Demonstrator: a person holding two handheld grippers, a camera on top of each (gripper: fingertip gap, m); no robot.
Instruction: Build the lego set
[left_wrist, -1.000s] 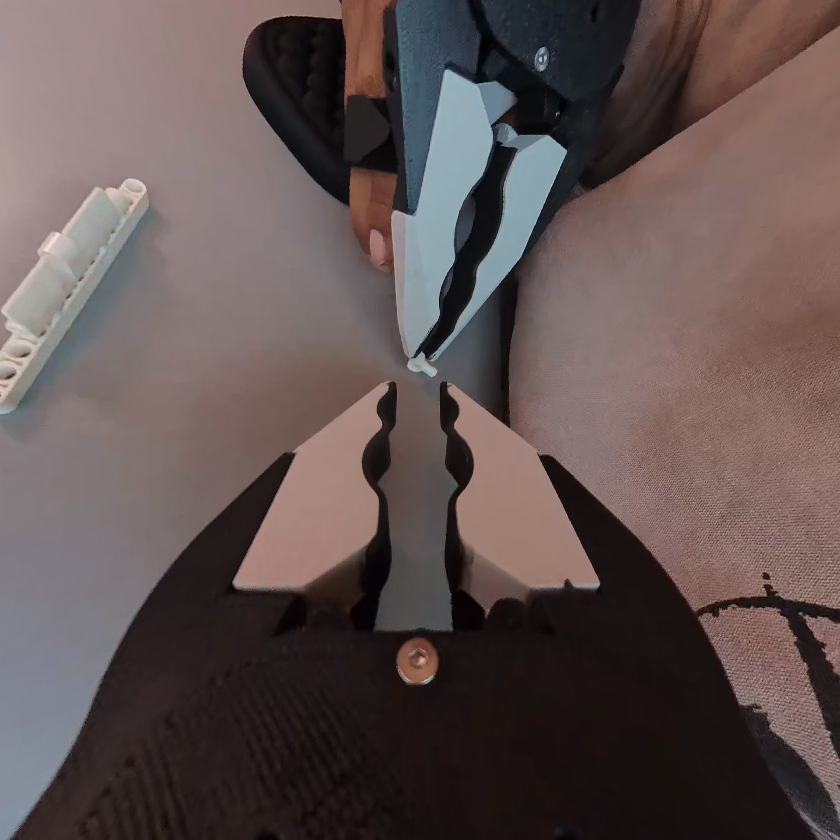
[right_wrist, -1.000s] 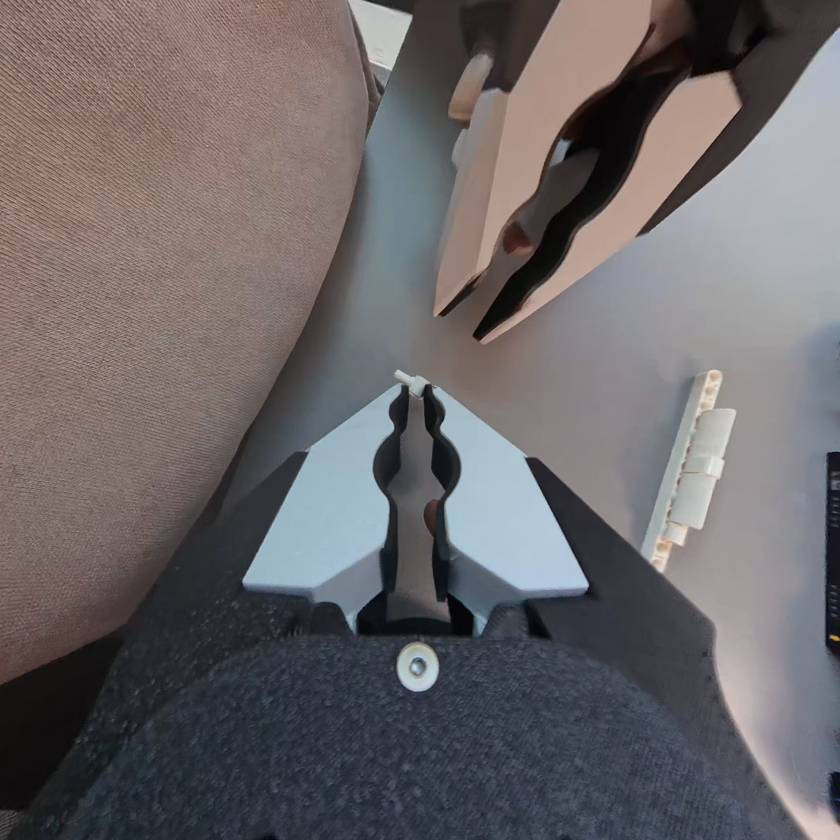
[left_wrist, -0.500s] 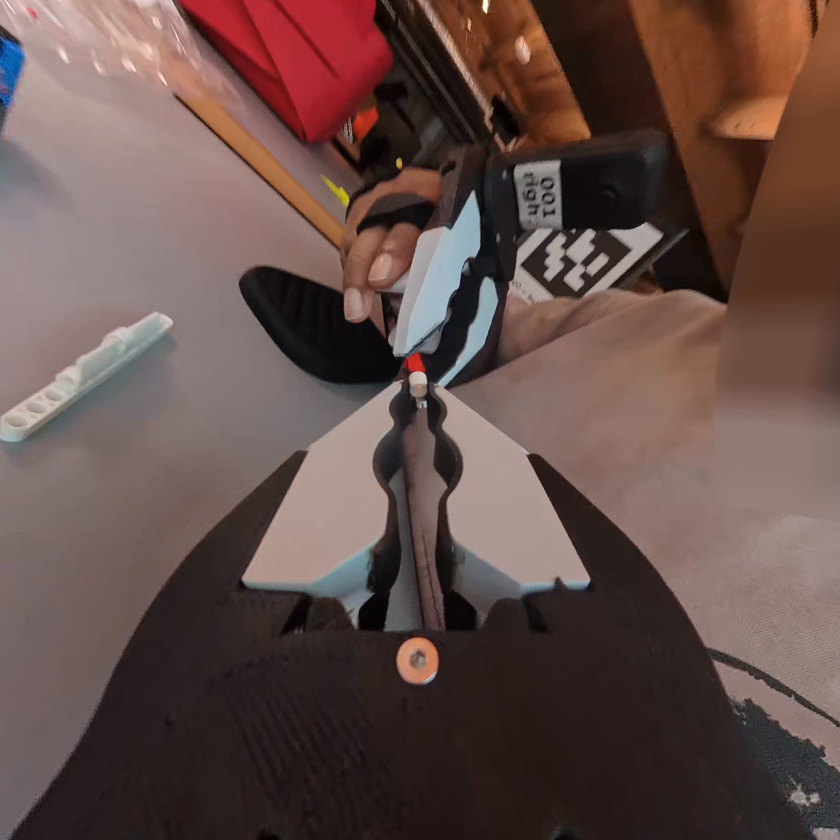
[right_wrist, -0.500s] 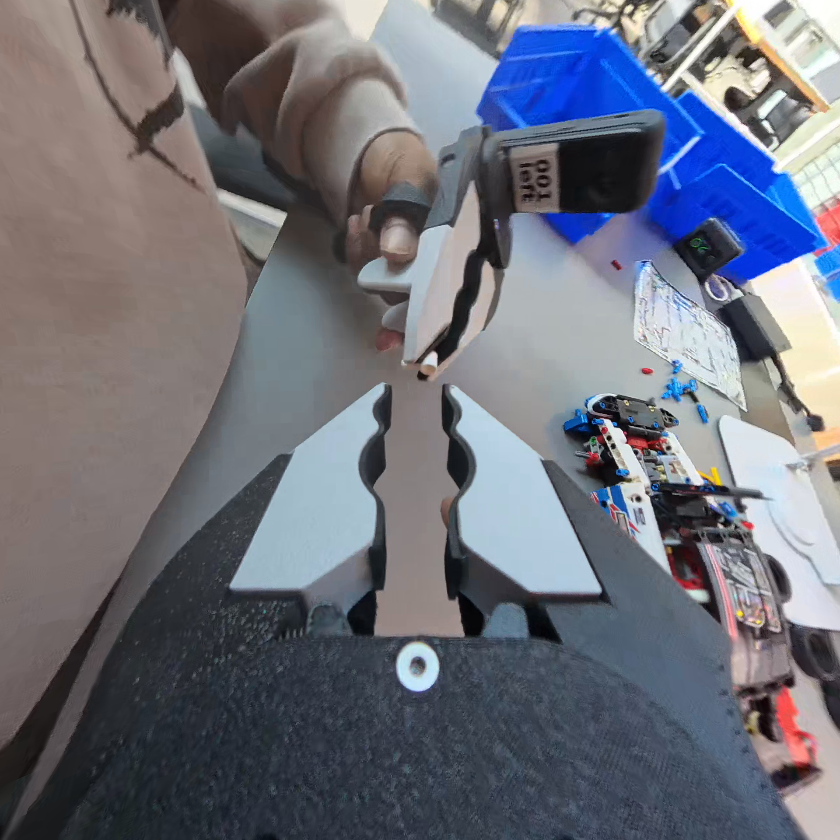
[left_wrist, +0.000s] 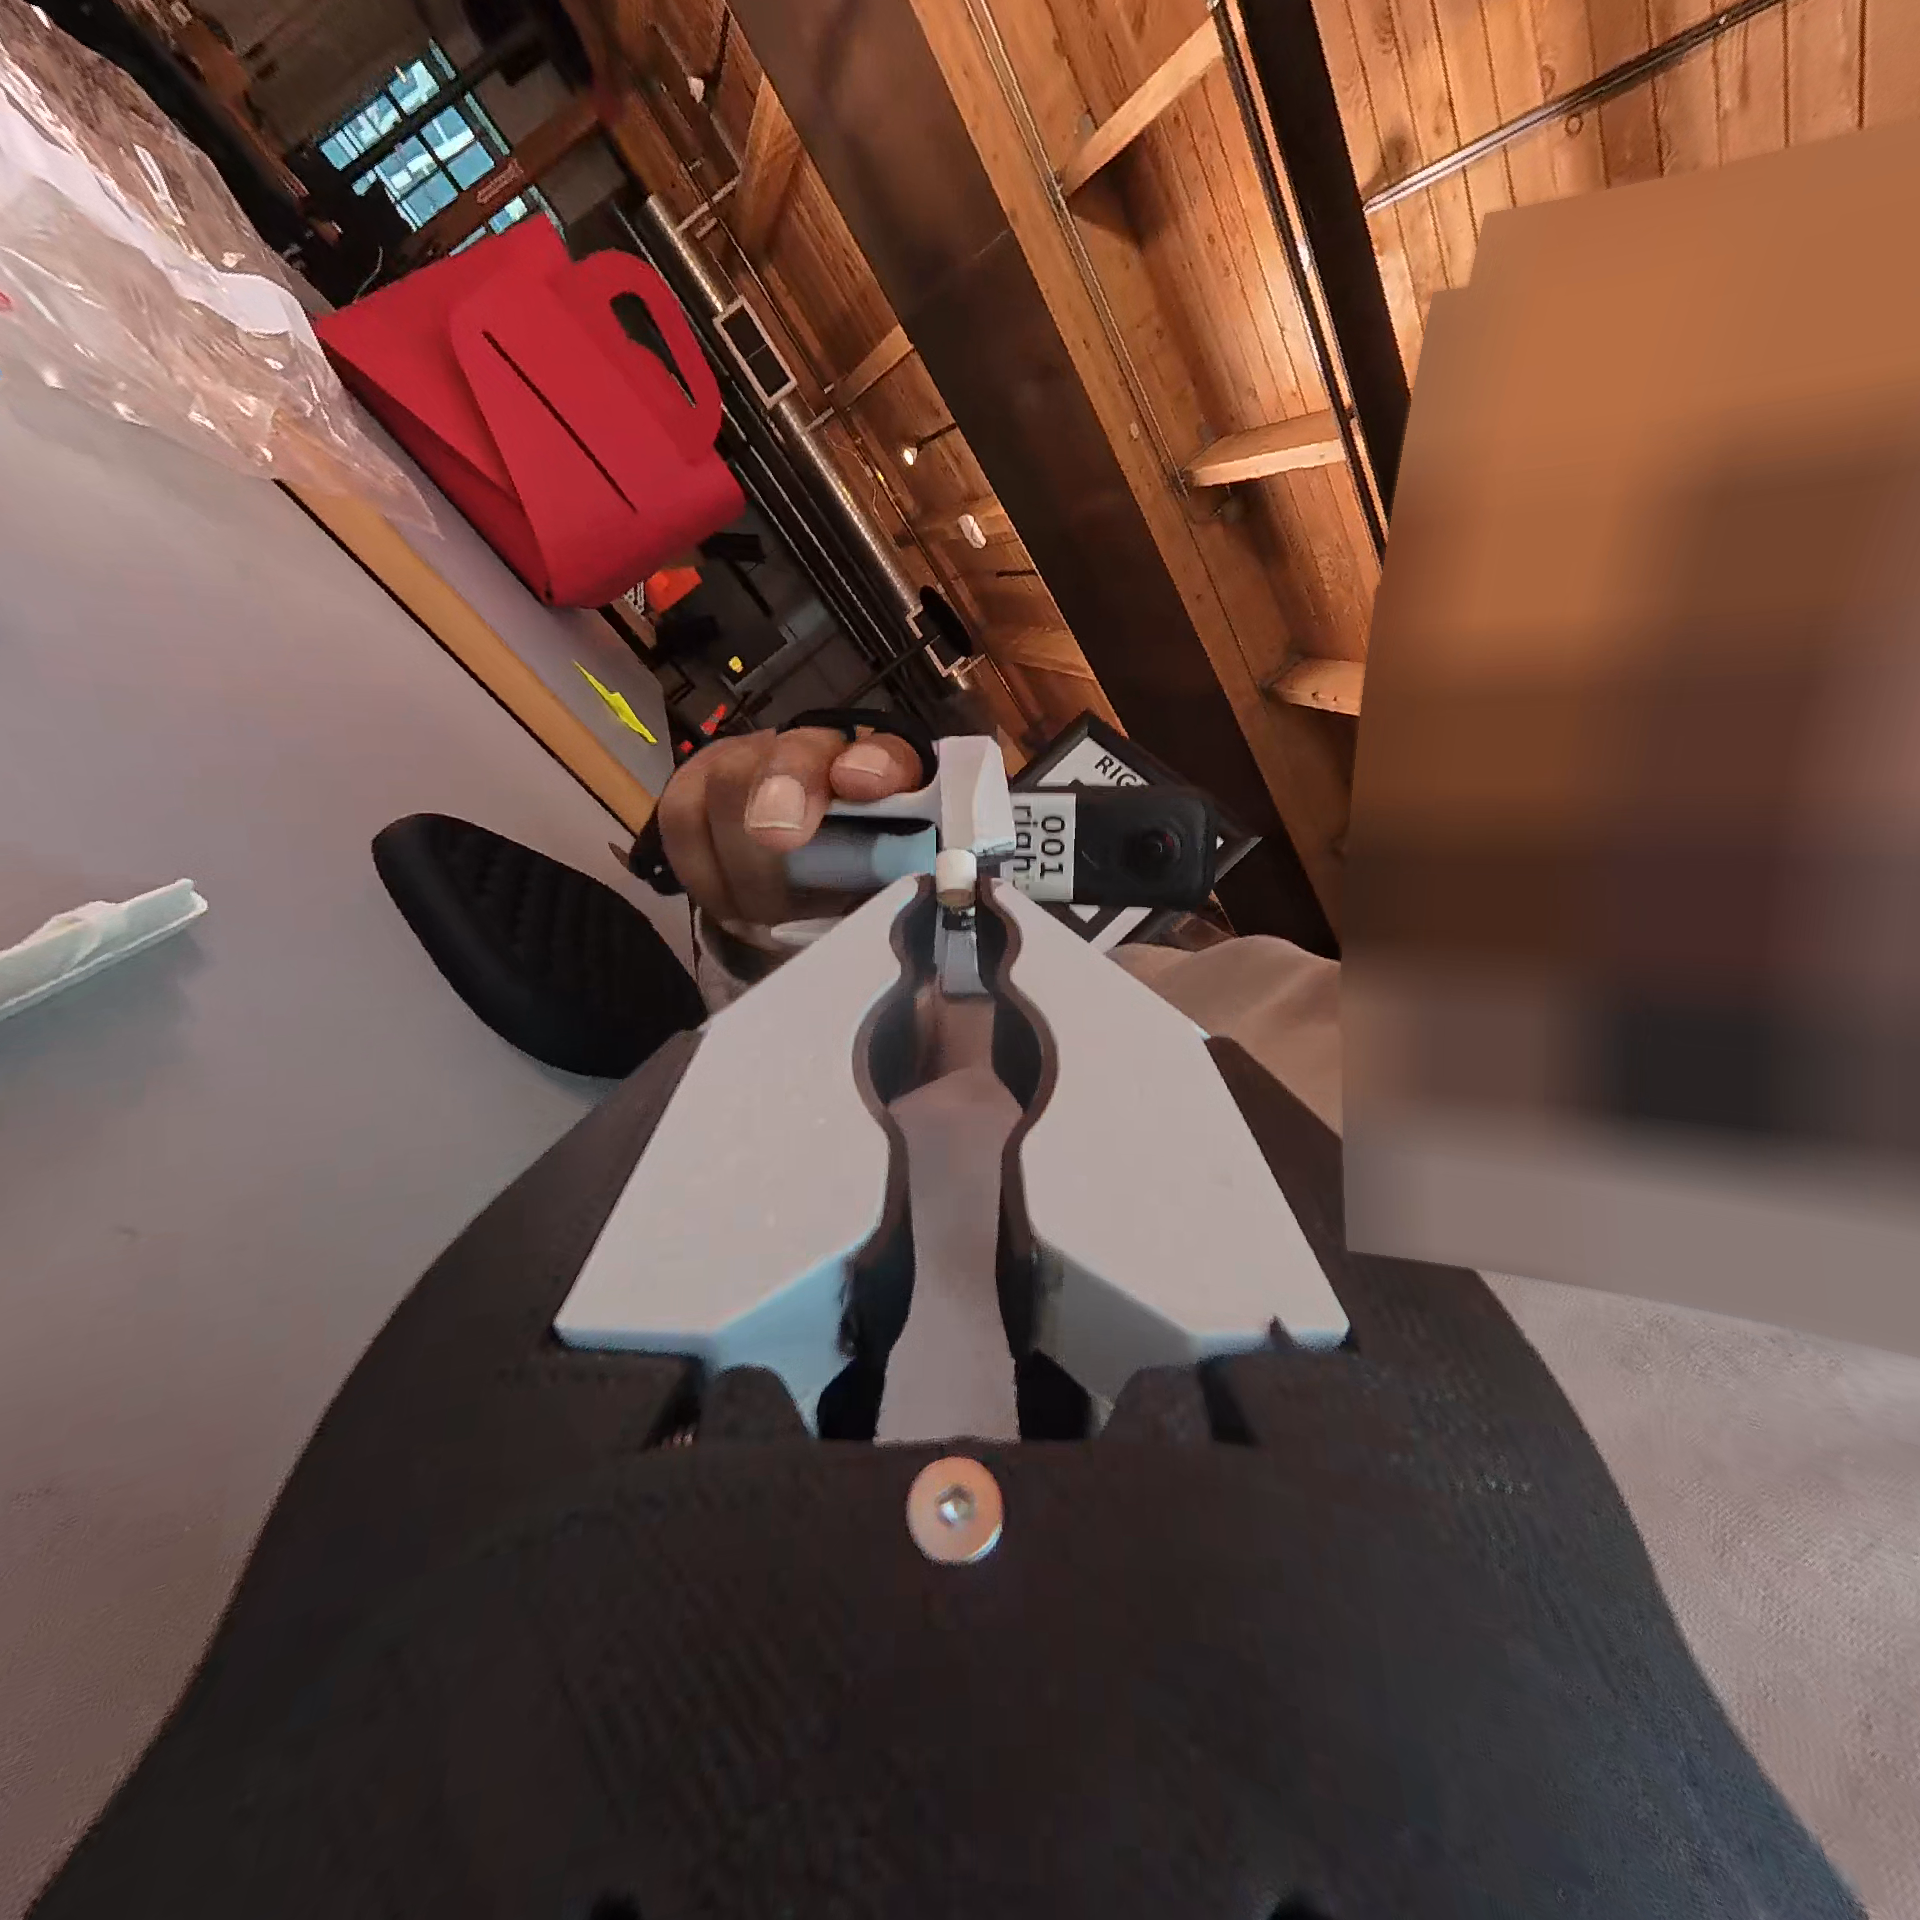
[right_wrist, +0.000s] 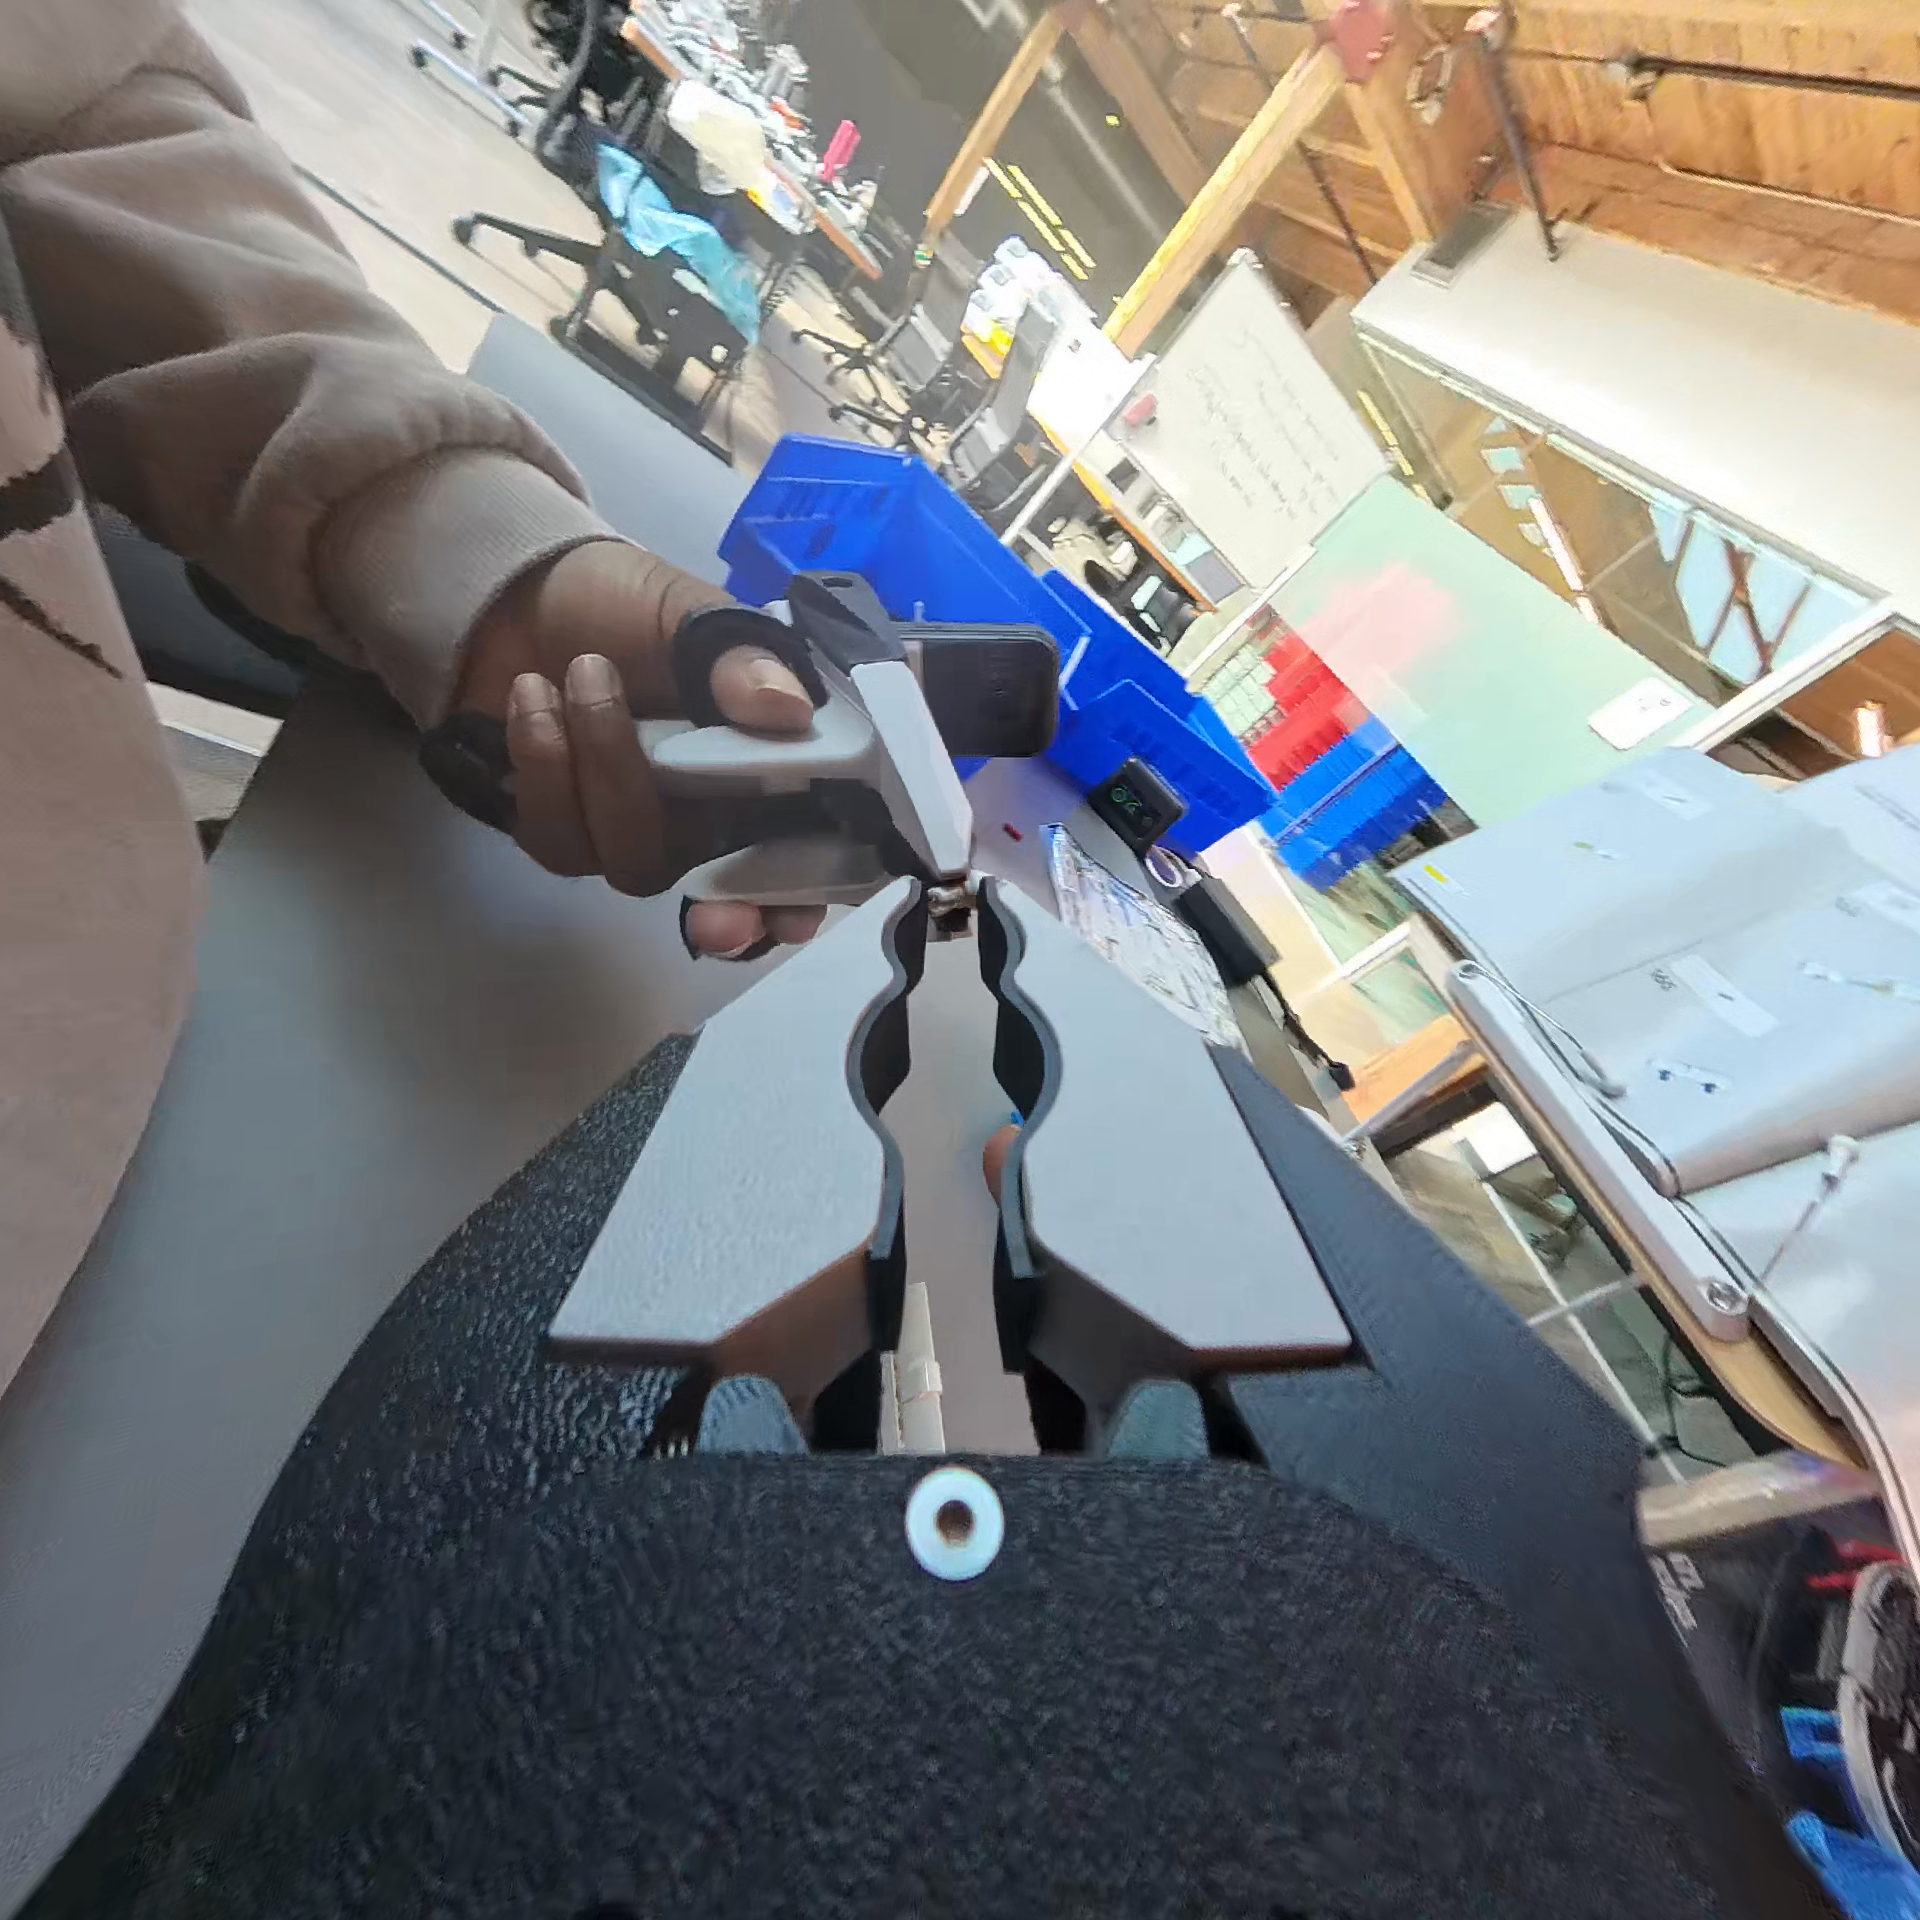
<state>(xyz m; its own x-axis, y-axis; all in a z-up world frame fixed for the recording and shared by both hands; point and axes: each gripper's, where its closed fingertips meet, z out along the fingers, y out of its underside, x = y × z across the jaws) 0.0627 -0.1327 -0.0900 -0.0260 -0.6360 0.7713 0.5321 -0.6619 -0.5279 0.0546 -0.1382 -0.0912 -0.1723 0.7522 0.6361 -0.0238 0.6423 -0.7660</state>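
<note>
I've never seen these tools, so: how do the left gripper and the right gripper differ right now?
The left gripper is shut on a small white peg; the right gripper has its tips either side of that piece, grip unclear. The left gripper's housing is black and ribbed, the right gripper's dark grey and speckled. Both have pale grey wavy-edged fingers and meet tip to tip.

The left gripper (left_wrist: 954, 891) and right gripper (right_wrist: 948, 896) meet tip to tip above the table (left_wrist: 187, 790), a small peg (left_wrist: 953, 871) between them. A lego beam (left_wrist: 99, 940) lies far left; storage bins (right_wrist: 935, 540) stand behind, an instruction sheet (right_wrist: 1127, 935) right.
</note>
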